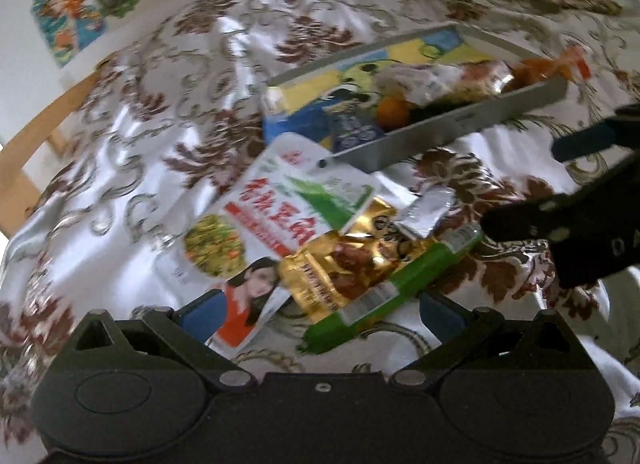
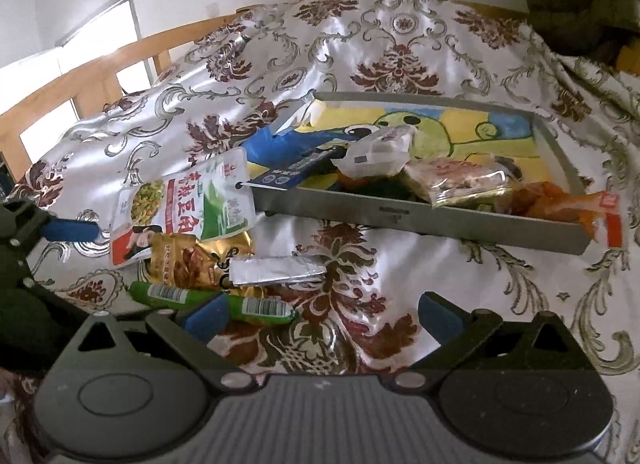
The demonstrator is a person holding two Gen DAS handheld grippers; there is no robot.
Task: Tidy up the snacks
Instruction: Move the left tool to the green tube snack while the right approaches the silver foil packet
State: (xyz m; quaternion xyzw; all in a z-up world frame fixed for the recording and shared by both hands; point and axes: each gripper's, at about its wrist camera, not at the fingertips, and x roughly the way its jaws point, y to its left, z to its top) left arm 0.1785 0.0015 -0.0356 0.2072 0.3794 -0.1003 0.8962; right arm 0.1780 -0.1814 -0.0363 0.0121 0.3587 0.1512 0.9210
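A small heap of snack packets is lying on the patterned satin cloth (image 2: 400, 36), just near of the grey tray (image 2: 400, 220). A green sausage stick (image 2: 256, 306) is sitting nearest, running left to right across the heap's near edge. A gold foil pouch (image 2: 188, 260) is lying just behind it, with a silver sachet (image 2: 276, 270) resting partly over the pouch's right end. The big white-and-green pickle bag (image 2: 188, 200) is lying farthest, its top corner touching the tray's left wall.

These are looking light and soft. The foil and the sachet are likely crinkling and sliding on the glossy cloth, so pinching an edge seam or a free corner is looking safer than pressing down flat. The sausage stick seems firmer and rounder; gripping it across its middle should be stopping it from rolling.

The tray is already holding a blue packet (image 2: 292, 156), a clear-wrapped white piece (image 2: 380, 152), a clear bag (image 2: 460, 184) and an orange packet (image 2: 560, 200) hanging over the right near corner.

The left gripper (image 1: 320, 314) is hovering spread wide over the near end of the heap, holding nothing. The right gripper (image 2: 320, 314) is likewise standing open and empty, just right of the sausage stick.
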